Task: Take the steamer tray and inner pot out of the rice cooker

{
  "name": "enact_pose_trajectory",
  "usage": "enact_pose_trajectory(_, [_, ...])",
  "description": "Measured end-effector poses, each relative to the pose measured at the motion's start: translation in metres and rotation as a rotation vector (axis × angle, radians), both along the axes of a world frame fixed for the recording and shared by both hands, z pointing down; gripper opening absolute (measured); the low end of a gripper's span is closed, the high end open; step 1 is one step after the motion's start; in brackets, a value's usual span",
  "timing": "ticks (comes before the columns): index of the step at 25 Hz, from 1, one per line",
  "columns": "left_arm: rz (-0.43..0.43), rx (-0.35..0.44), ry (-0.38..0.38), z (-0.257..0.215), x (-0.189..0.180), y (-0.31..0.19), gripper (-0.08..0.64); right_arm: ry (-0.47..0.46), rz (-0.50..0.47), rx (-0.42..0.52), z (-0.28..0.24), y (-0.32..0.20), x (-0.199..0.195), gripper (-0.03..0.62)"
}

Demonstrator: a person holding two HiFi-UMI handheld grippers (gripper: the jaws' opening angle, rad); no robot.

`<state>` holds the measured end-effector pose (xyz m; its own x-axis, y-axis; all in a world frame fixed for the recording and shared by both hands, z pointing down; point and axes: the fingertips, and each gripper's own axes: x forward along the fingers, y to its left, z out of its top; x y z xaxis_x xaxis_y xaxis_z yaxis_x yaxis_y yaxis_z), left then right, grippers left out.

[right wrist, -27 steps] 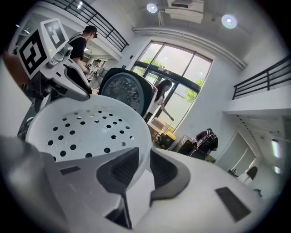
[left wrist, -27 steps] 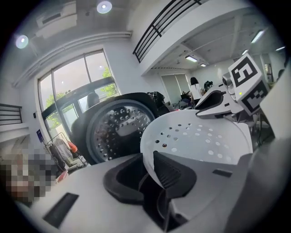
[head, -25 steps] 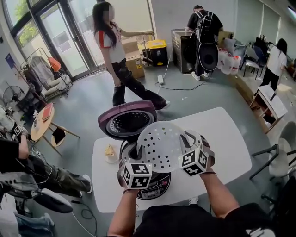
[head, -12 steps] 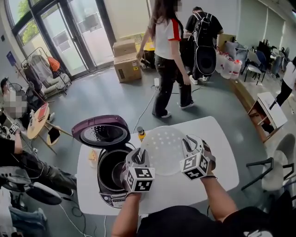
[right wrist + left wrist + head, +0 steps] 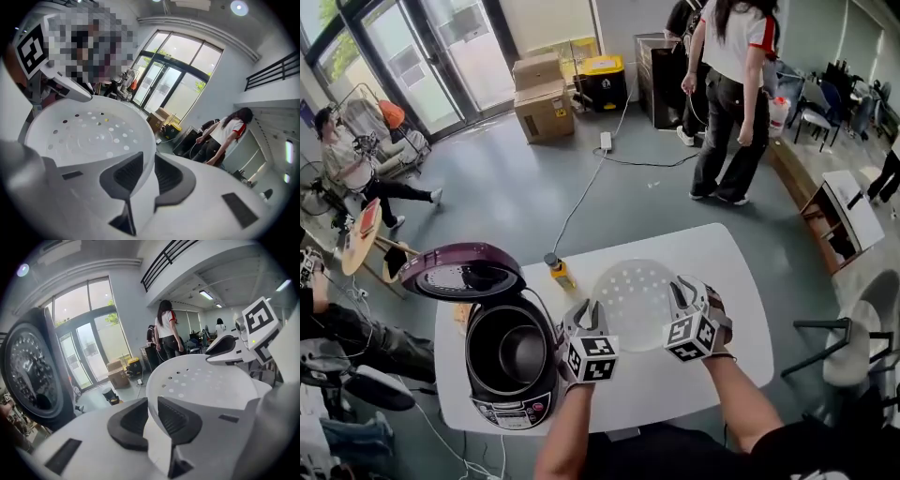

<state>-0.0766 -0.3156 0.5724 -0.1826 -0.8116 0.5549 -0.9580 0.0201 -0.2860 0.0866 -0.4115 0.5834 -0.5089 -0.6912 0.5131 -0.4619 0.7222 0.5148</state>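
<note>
1. white table fills the lower head view, with the rice cooker at its left end and the lid tipped back.
2. my left gripper and right gripper each pinch an opposite rim of the steamer tray, which is beside the cooker and over the table.
3. the inner pot sits in the cooker, its bottom dark.
4. my grippers hide the tray's near edge; i cannot tell whether it touches the table.
</note>
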Motion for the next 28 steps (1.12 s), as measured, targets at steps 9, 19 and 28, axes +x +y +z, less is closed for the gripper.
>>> enact_pose_trajectory(9, [0.015,-0.054,0.009,0.1,0.0,-0.045,0.067,0.013,-0.003,-0.039,0.095,-0.045,0.0,0.078])
enact_pose_trajectory(19, [0.009,-0.114,0.015,0.168,0.0,-0.081,0.071,0.055,-0.032,-0.091,0.162,-0.084,-0.003,0.078])
enact_pose_trajectory(28, [-0.038,-0.08,0.055,0.161,0.002,-0.09,0.164,0.051,-0.053,-0.125,0.167,-0.09,-0.003,0.203])
